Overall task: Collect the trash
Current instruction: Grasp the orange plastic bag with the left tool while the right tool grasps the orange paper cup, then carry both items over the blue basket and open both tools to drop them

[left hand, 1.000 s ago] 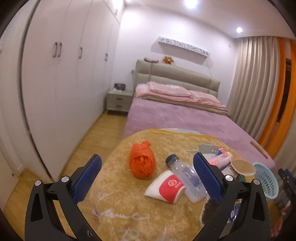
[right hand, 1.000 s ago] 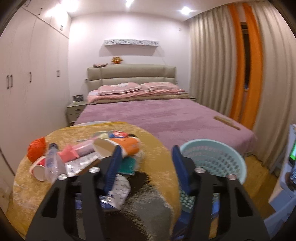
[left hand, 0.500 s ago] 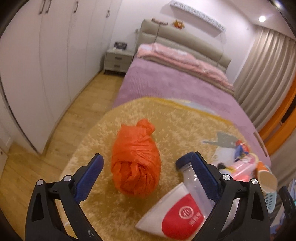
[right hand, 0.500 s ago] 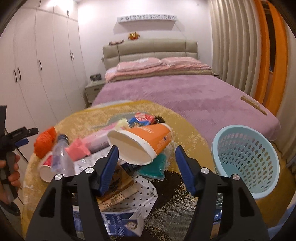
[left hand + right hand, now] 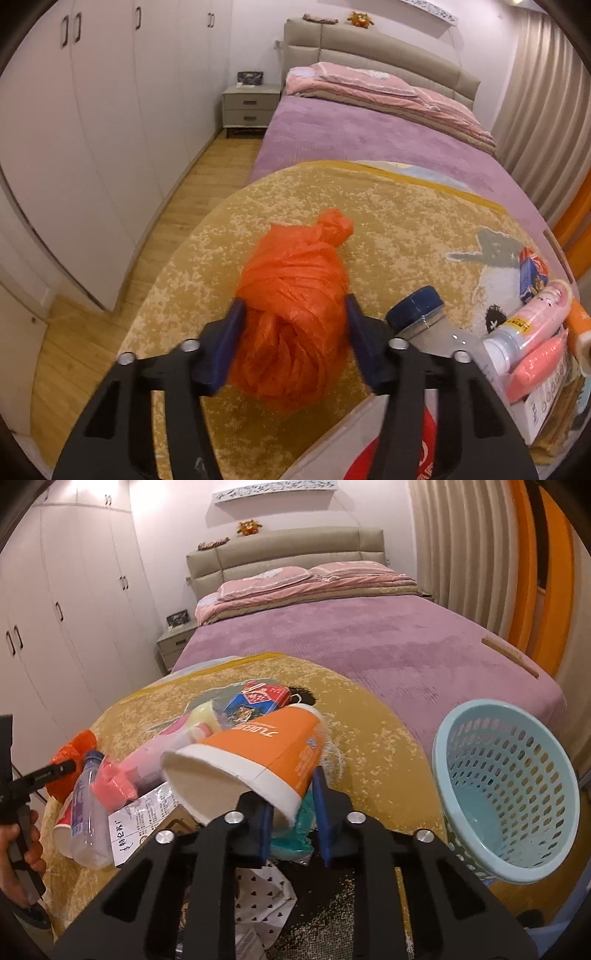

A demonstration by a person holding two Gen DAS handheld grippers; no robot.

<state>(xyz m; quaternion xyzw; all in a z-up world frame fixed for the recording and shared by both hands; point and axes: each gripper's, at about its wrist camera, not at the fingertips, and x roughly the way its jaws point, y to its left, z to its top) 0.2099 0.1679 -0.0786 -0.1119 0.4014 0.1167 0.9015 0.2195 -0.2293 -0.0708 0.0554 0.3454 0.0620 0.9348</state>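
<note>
- Left gripper (image 5: 291,343), lower centre of its frame, jaws closing, pads pressed on the orange bag (image 5: 295,295) lying on the yellow rug (image 5: 388,221).
- Right gripper (image 5: 293,818) clenched on the orange cup (image 5: 258,753) rim; blue basket (image 5: 443,775) at right.

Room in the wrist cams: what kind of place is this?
A home bedroom, most likely. A made bed with stacked pink bedding against a padded headboard, a bedside table, and a wall of white wardrobe doors. Trash lies on a round yellow rug.
</note>
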